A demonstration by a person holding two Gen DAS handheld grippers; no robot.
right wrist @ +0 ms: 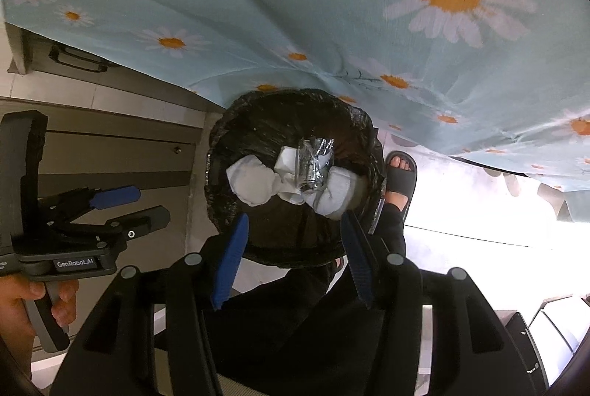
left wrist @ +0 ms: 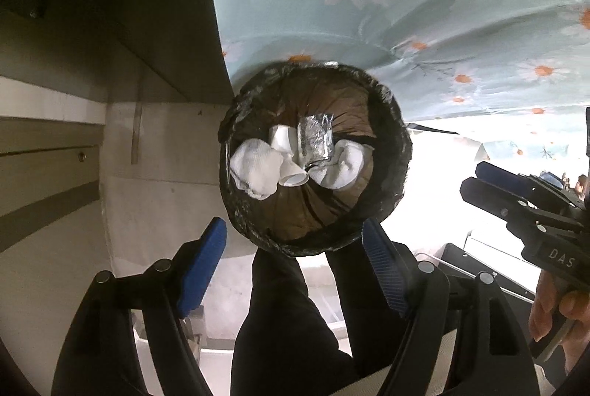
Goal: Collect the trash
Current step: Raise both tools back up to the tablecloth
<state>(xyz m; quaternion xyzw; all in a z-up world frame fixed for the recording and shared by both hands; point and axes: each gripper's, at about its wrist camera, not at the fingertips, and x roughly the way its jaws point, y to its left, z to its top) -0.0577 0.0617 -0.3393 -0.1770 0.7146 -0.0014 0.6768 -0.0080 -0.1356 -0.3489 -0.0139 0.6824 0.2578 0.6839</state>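
Note:
A round bin with a black bag liner [left wrist: 391, 152] stands on the floor below both grippers; it also shows in the right wrist view [right wrist: 228, 208]. Inside lie white crumpled tissues [left wrist: 254, 167], a white paper cup [left wrist: 291, 174] and a silver foil wrapper [left wrist: 315, 141]. The same tissues [right wrist: 254, 182] and wrapper [right wrist: 313, 163] show in the right view. My left gripper [left wrist: 295, 270] is open and empty above the bin's near rim. My right gripper [right wrist: 295, 259] is open and empty, also above the near rim. Each gripper shows in the other's view: the right one [left wrist: 475, 182], the left one [right wrist: 147, 204].
A light blue tablecloth with daisies [left wrist: 368, 9] hangs over the bin's far side. Grey cabinet fronts [left wrist: 55, 156] stand to the left. The person's black-trousered legs [left wrist: 287, 322] and a sandalled foot [right wrist: 400, 178] are beside the bin.

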